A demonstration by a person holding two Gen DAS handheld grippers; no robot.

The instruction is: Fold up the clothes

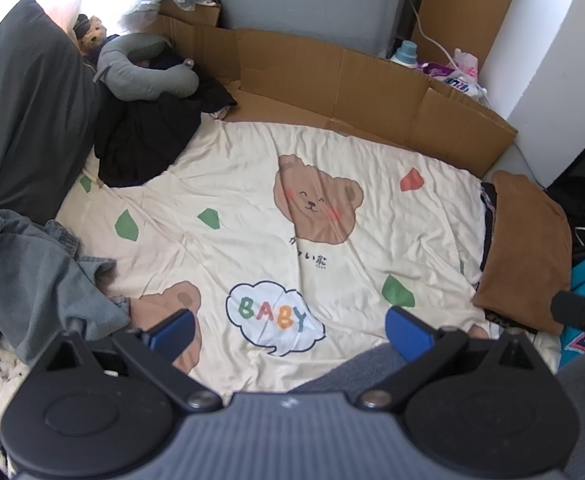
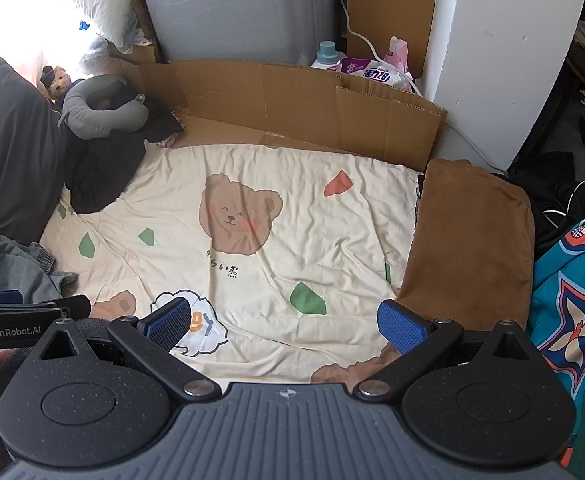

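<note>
Both the left gripper (image 1: pixel 290 330) and right gripper (image 2: pixel 284 322) hover with jaws apart, holding nothing; the jeans (image 1: pixel 32 264) lie crumpled at the sheet's (image 1: pixel 252 208) left edge, likely soft but heavy, best pinched at the waistband. A folded brown cloth (image 2: pixel 472 240) sits right; black clothes (image 1: pixel 144 144) crowd the far left.

Strong daylight pours in at the far left corner, washing out everything above the dark grey pillow (image 1: pixel 24 112) propped there. A cream bedsheet (image 2: pixel 292 248) printed with bears and green leaves covers the bed, and flattened cardboard (image 2: pixel 300 100) stands along its far edge against a pale grey panel (image 2: pixel 232 8). To the right rises a white wall column (image 2: pixel 504 52), with a detergent bottle (image 2: pixel 326 54) at its foot.
</note>
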